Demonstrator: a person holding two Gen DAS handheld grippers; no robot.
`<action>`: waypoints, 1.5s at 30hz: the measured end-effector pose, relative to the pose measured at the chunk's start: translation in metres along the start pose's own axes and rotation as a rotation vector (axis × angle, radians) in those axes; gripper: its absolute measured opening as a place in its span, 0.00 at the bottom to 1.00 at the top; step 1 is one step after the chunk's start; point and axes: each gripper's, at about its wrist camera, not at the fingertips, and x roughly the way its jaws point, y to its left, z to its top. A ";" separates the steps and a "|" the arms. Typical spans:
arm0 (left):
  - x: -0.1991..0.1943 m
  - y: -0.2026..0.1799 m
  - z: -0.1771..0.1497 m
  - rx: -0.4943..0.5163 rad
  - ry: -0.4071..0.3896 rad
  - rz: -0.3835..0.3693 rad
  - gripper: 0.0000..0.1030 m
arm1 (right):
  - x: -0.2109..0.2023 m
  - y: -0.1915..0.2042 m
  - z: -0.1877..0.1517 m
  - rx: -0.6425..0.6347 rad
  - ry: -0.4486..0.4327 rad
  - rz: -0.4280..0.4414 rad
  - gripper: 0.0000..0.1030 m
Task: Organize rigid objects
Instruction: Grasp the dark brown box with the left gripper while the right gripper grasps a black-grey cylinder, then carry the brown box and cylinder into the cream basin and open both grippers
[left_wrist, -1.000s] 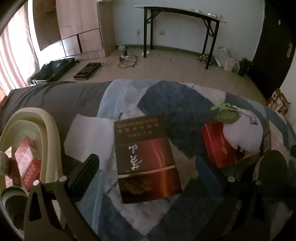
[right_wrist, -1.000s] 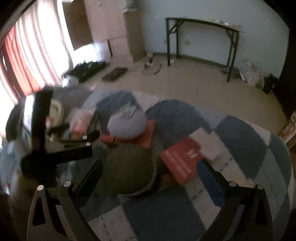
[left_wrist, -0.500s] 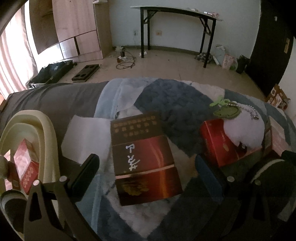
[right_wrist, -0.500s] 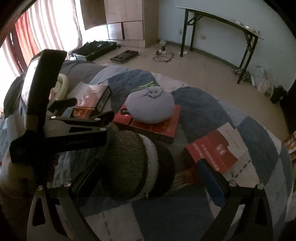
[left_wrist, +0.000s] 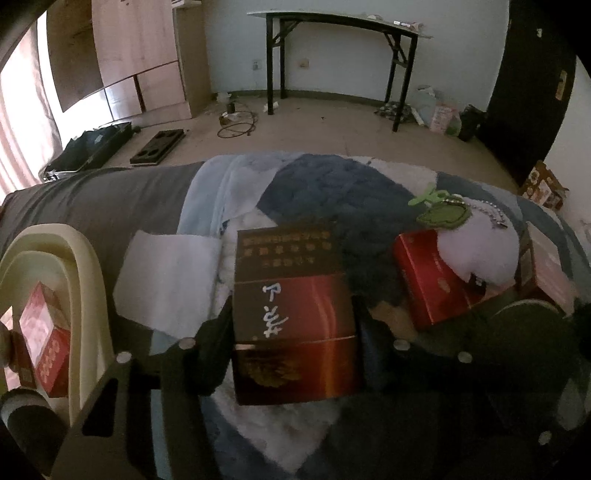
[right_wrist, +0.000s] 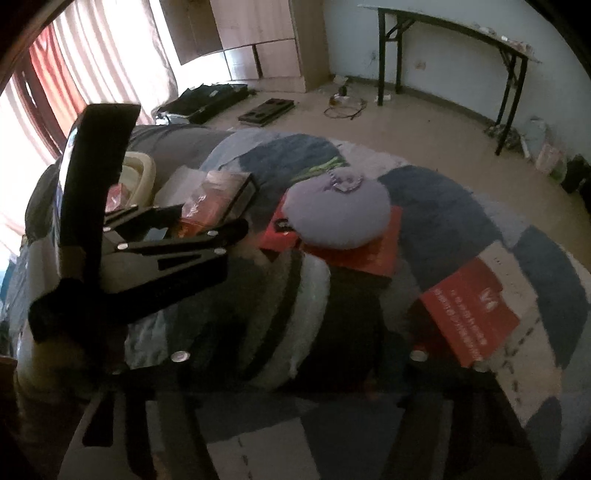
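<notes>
While lying flat on the patchwork blanket, dark red box sits clamped between left gripper fingers. Right gripper pinches the striped fuzzy roll. Cream basket at left.

Both wrist fisheyes look forward and down, close over the blue-and-white patchwork blanket toward the far black folding table, sharing the dark red-brown printed box, which sits left of centre in the right view.
</notes>
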 end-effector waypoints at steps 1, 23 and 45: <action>-0.002 0.001 0.000 0.002 -0.005 -0.002 0.57 | 0.001 0.001 0.000 -0.007 0.006 0.007 0.59; -0.105 0.129 0.010 -0.199 -0.201 0.104 0.57 | -0.028 0.041 0.012 -0.028 -0.197 0.044 0.59; -0.130 0.292 -0.078 -0.591 -0.072 0.315 0.57 | 0.138 0.271 0.130 -0.478 -0.122 0.172 0.59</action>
